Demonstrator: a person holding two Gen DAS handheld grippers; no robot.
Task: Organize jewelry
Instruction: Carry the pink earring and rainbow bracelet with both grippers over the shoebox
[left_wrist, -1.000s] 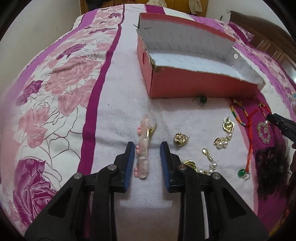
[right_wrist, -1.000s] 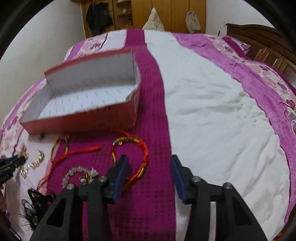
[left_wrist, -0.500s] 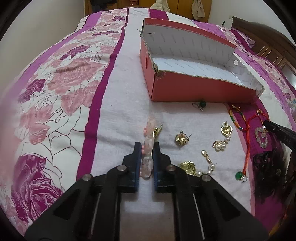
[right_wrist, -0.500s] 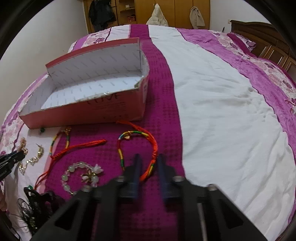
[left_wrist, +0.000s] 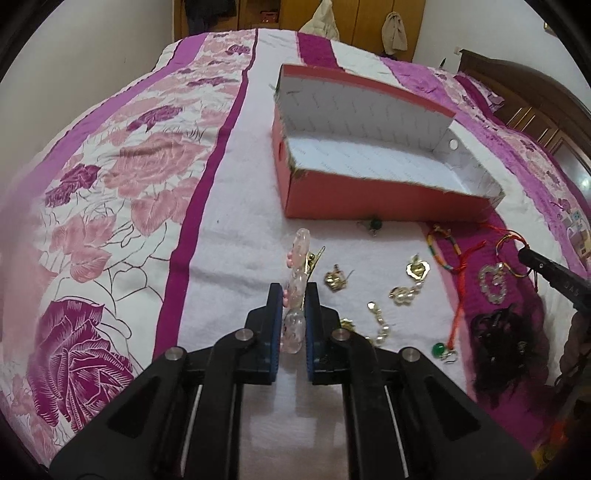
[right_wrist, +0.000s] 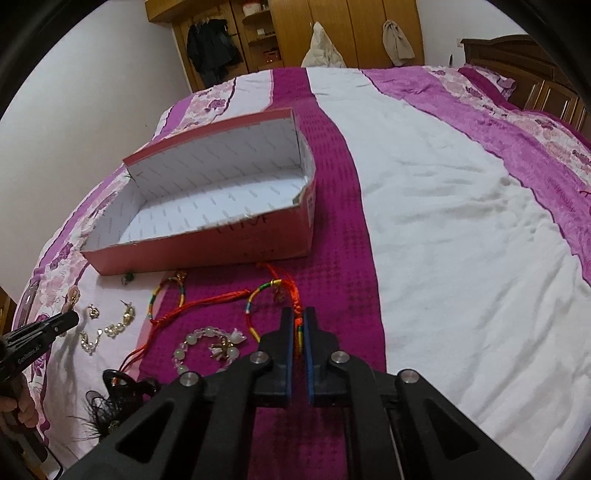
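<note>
In your left wrist view, your left gripper has just closed on the pink hair clip, jaws pinching it. The open red box sits ahead, bare white bedspread between.

In your right wrist view, your right gripper has just closed tight on the braided bracelet. The box's near wall lies ahead left, wide bare bed to the right.

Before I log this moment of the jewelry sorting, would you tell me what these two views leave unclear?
- Left wrist view: the near end of the pink hair clip sits between the closed jaws, so the pads' contact is hidden.
- Right wrist view: the multicoloured thread bracelet disappears between the jaws; its held part is unseen.
- Right wrist view: the lettering on the pink box is too faint to read.
- Both views: the black feathery piece is too dark to identify.
</note>
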